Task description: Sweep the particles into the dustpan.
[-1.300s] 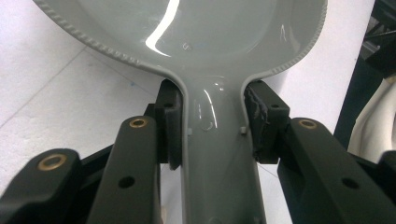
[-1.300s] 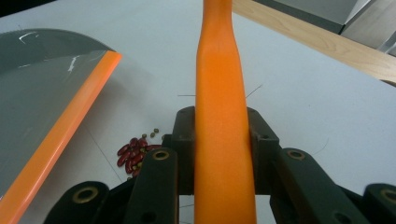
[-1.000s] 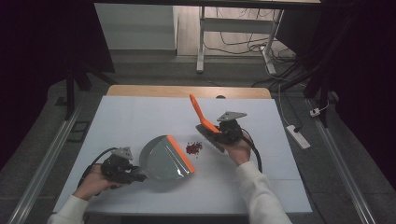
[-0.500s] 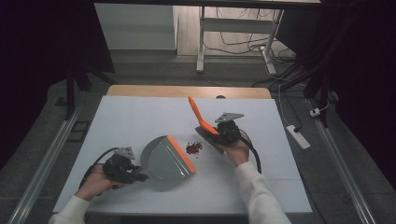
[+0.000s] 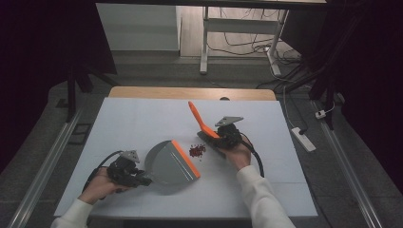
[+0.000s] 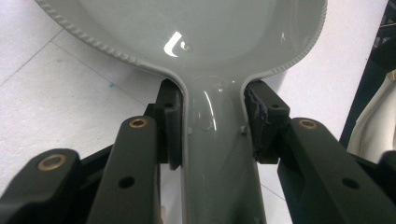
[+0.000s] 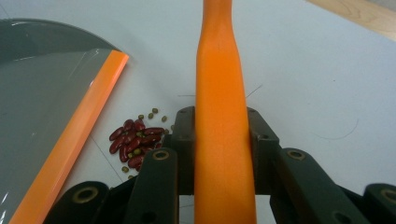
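Observation:
A grey dustpan (image 5: 167, 162) with an orange lip (image 5: 185, 158) lies on the white table, lip facing right. My left gripper (image 5: 142, 179) is shut on its grey handle (image 6: 217, 154), one jaw on each side. A small pile of red and green beans (image 5: 197, 151) lies just right of the lip, seen closer as beans (image 7: 135, 140) beside the dustpan lip (image 7: 74, 135). My right gripper (image 5: 219, 142) is shut on the orange brush handle (image 7: 219, 116), which slants up and to the left as the handle (image 5: 196, 115). The brush's dark head rests on the table right of the beans.
The white table top (image 5: 142, 123) has a wooden strip (image 5: 190, 92) along its far edge. Beyond it stand a desk frame (image 5: 205, 42) and floor cables. A white power strip (image 5: 302, 138) lies on the floor to the right. A sleeve shows at the right in the left gripper view.
My right gripper and the orange brush have shifted slightly left, closer to the beans. The dustpan, the beans and my left gripper have stayed put.

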Tool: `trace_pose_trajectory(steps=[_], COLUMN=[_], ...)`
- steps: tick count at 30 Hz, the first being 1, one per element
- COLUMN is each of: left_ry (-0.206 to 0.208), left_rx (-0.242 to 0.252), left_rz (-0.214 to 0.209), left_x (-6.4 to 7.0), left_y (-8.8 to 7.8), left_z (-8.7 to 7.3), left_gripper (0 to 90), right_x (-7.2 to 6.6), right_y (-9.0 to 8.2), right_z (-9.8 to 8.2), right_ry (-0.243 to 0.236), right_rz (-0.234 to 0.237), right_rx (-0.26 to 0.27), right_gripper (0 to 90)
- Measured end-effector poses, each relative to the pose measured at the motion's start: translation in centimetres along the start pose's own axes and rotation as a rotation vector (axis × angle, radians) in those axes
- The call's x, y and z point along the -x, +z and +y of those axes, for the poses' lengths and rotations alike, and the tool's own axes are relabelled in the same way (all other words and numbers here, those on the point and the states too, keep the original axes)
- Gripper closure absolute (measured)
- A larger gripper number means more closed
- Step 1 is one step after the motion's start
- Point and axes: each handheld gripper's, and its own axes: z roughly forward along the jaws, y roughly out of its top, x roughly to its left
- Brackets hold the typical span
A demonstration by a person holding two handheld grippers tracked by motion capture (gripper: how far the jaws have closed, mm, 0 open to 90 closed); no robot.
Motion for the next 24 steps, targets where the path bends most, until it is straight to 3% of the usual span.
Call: trace_pose_trajectory(steps=[24], left_ry=[-0.008], left_rx=[-0.013], left_rz=[-0.02], left_x=[-0.1], left_y=[0.7], left_z=[0.4], left_gripper=[62.0], right_x=[-1.4], right_y=[1.1], right_z=[0.3], right_ry=[-0.041], right_rz=[0.019], right_rx=[-0.023], right_gripper=[70.0])
